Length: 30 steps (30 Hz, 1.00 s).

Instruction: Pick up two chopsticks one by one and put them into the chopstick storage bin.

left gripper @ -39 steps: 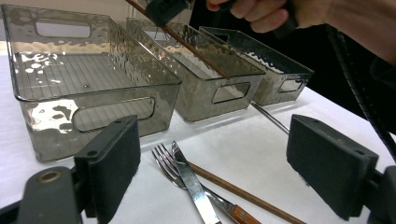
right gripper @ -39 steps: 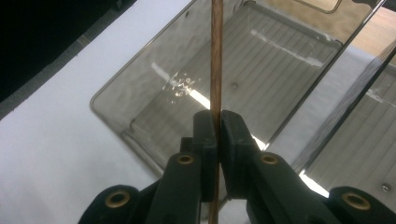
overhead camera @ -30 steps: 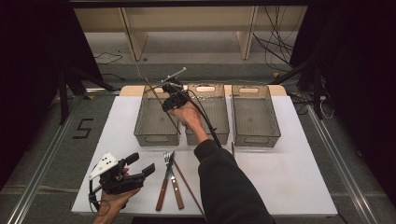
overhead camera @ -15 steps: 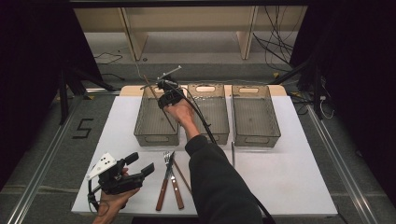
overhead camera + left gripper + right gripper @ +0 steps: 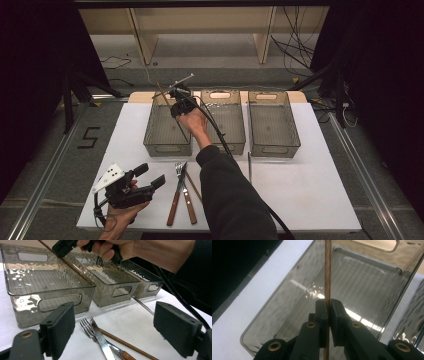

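Chopstick (image 5: 327, 272), clamped in right tongs (image 5: 327, 305), above left bin (image 5: 294, 322)

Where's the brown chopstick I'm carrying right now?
The chopstick is clamped in the right gripper, slanting over the left bin of three in the high view.

Grey floor (image 5: 45, 150), wooden shelf frame (image 5: 200, 30), black curtains (image 5: 380, 75) around.

The right tongs (image 5: 176, 100) hold a brown chopstick (image 5: 172, 111) slanted over the left bin (image 5: 167, 145) of three on the white counter (image 5: 310, 200). Near that bin's front wall lie a fork (image 5: 184, 186) and knife (image 5: 176, 196), with the left tongs (image 5: 150, 176) further out, jaws apart.
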Each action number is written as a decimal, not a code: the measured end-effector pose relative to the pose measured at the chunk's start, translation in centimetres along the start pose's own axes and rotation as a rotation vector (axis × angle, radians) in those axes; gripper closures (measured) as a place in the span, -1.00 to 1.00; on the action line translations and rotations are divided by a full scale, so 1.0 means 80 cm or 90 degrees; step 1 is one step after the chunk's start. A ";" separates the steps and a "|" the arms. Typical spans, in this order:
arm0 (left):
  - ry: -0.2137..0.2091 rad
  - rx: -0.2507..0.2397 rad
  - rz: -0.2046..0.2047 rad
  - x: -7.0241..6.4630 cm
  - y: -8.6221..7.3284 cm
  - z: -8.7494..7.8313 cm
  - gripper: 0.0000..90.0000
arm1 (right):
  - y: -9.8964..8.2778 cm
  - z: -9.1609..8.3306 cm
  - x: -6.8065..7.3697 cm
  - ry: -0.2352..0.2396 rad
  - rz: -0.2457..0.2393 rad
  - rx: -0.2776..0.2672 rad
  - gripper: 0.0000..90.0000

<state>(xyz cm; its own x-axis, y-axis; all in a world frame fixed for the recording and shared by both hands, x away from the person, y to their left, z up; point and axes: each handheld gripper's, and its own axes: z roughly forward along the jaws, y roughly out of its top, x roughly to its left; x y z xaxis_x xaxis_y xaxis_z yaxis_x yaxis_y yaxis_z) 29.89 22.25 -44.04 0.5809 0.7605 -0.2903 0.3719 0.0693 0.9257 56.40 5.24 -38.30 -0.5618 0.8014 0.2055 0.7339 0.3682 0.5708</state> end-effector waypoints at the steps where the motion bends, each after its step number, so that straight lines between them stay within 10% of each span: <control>1: 0.000 0.000 0.000 0.000 0.000 0.000 -0.62 | -0.001 0.002 0.000 -0.001 0.005 0.002 0.91; 12: 0.000 0.000 0.000 0.000 0.000 0.000 -0.62 | -0.012 0.007 -0.009 0.019 0.034 0.002 0.36; 21: 0.005 -0.002 -0.002 0.001 0.000 0.000 -0.62 | -0.029 -0.037 0.003 0.039 -0.042 -0.029 -0.14; 30: 0.008 0.003 0.001 0.001 -0.001 0.000 -0.63 | -0.097 -0.091 0.018 0.028 -0.144 -0.005 -0.30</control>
<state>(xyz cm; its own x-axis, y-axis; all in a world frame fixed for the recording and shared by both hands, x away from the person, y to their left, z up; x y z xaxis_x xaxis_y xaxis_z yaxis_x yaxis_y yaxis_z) 29.93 22.34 -44.13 0.5719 0.7690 -0.2857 0.3747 0.0650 0.9249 47.12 0.06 -36.64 -0.7278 0.6776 0.1052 0.5842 0.5323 0.6126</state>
